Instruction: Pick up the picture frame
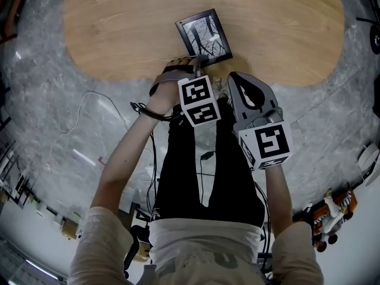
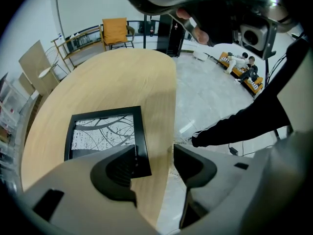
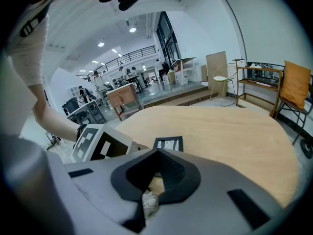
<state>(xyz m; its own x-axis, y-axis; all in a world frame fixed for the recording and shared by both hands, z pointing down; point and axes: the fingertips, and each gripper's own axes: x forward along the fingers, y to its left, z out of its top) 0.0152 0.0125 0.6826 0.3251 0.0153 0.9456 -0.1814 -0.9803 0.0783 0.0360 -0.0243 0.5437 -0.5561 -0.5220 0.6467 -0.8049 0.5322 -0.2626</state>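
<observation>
Approach step: the left gripper (image 1: pixel 199 59), jaws spread above the frame's (image 1: pixel 203 35) near edge, must straddle and pinch it, while the right gripper (image 1: pixel 236 77) is pressed together, empty.

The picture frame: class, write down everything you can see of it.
The picture frame is a thin black rectangle holding a black-and-white print of branch-like lines. It lies flat and face up on the pale wooden table, close to the rounded near edge and turned askew to it. The left claw, open, hovers at the frame's near corner; whether it touches cannot be told. Nothing else rests on it.
</observation>
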